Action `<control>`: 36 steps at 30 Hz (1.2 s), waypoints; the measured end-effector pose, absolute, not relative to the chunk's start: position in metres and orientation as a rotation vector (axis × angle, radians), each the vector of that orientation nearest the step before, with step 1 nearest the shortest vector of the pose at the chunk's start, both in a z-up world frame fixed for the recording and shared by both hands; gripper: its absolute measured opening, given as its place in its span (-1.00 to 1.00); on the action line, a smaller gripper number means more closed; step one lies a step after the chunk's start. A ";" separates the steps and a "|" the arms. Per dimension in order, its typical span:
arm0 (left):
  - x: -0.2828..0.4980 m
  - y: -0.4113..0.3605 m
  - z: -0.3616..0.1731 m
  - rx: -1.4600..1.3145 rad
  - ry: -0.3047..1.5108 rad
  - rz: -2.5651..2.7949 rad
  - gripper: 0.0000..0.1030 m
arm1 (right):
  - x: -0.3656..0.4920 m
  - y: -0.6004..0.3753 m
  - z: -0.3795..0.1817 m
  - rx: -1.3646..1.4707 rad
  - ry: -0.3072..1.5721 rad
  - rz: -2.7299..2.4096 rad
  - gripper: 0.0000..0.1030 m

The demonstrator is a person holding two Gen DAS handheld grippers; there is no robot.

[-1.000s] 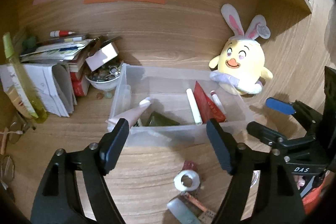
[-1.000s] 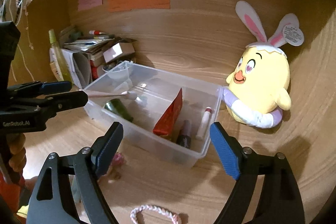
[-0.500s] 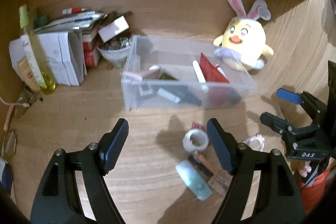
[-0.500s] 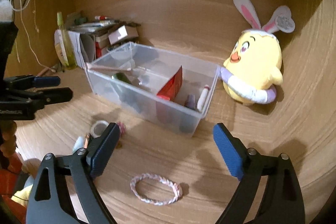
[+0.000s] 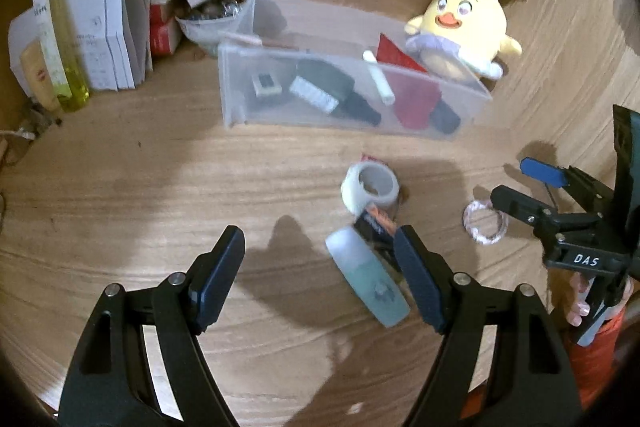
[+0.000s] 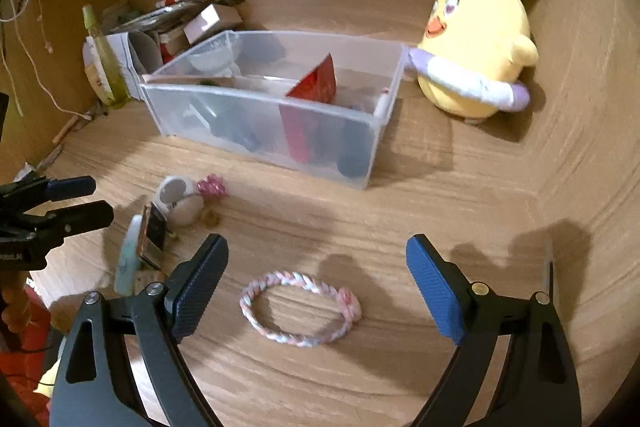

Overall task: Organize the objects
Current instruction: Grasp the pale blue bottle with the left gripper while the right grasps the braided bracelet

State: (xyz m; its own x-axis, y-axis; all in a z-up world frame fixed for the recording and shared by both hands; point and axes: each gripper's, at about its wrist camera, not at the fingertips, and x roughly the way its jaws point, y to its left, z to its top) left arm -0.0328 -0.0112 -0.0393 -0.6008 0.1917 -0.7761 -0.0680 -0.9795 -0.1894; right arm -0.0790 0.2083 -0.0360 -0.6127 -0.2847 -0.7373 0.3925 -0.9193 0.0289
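Observation:
A clear plastic bin (image 5: 240, 95) (image 6: 176, 107) stands on the wooden desk with a red packet, a white stick and dark items inside. In front of it lie a roll of tape (image 5: 370, 185) (image 6: 174, 189), a small dark box (image 5: 376, 223) (image 6: 154, 233) and a pale blue tube (image 5: 366, 277) (image 6: 128, 259). My left gripper (image 5: 320, 275) hangs open above the desk, the tube beside its right finger. A pink-and-white braided bracelet (image 6: 300, 307) (image 5: 484, 223) lies flat between the spread fingers of my right gripper (image 6: 316, 291), which is open and not touching it.
A yellow bunny-eared plush (image 5: 460, 35) (image 6: 476, 63) sits right of the bin. Papers, books, a bowl and a yellow-green bottle (image 5: 60, 39) crowd the back left corner. A pink flower clip (image 6: 212, 187) lies near the tape. Wooden walls close the back and right.
Both grippers have sunk toward the desk and tilted downward. The bin has slid up the views, and the tape, tube and bracelet have come close under the fingers.

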 end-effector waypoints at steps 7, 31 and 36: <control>-0.030 0.003 -0.055 -1.366 -0.137 2.653 0.49 | -0.068 0.216 -0.047 1.150 0.194 -2.500 0.73; -0.027 0.003 -0.064 -1.349 -0.083 2.713 -0.34 | -0.061 0.200 -0.074 1.192 0.277 -2.469 0.52; -0.028 0.002 -0.063 -1.327 -0.143 2.666 -0.53 | -0.062 0.203 -0.070 1.176 0.256 -2.498 -0.15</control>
State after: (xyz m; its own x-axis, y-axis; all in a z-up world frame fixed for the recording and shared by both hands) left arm -0.0282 0.0017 -0.0629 -0.5938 0.1850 -0.7830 -0.1001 -0.9826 -0.1562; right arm -0.0615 0.2029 -0.0703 -0.5852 -0.2493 -0.7716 0.4004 -0.9163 -0.0077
